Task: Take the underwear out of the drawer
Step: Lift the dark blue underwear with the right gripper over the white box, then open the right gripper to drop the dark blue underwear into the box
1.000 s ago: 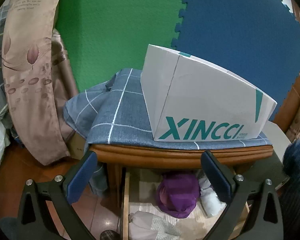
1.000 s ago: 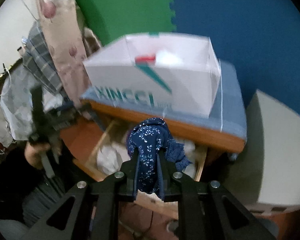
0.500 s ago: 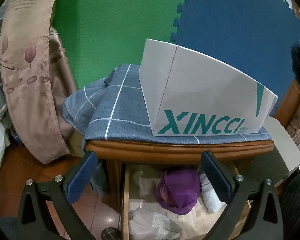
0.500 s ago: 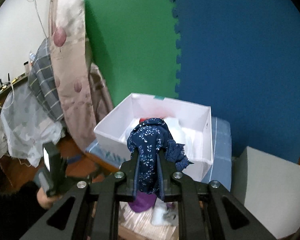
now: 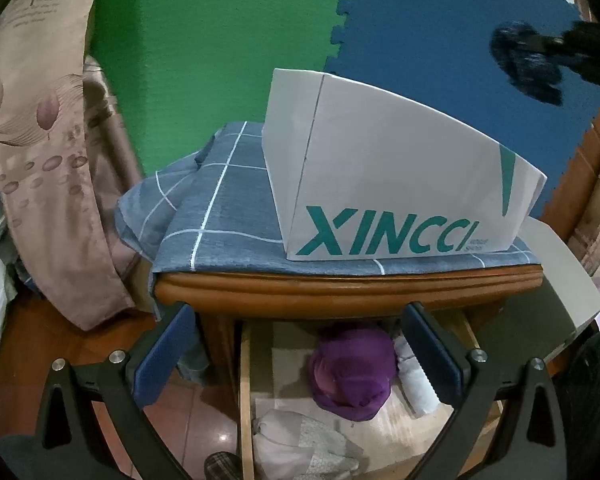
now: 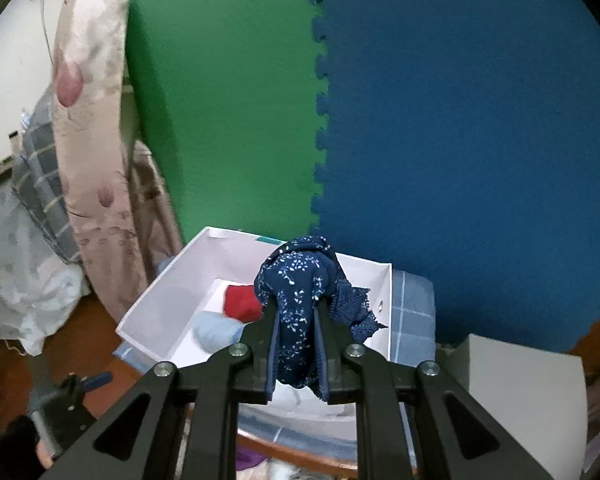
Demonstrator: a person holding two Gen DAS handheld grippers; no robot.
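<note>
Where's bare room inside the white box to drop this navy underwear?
The white box is bare along its near-left floor and far wall. The middle is crowded by a red piece and a pale blue piece, just left of the navy underwear.

We see soft navy cloth with a white sprig print and a lacy edge in the underwear, pinched between the matt black plastic arms of the right gripper, whose pivots carry shiny metal screws. The white box looks like smooth, faintly glossy card. Under it lies a woven grey-blue checked cloth (matt, slightly coarse) over a table of polished, reddish wood. The drawer shows paler, unvarnished wood. Behind, the green and blue wall mats have a grainy foam texture. The left gripper has dull blue pads.
</note>
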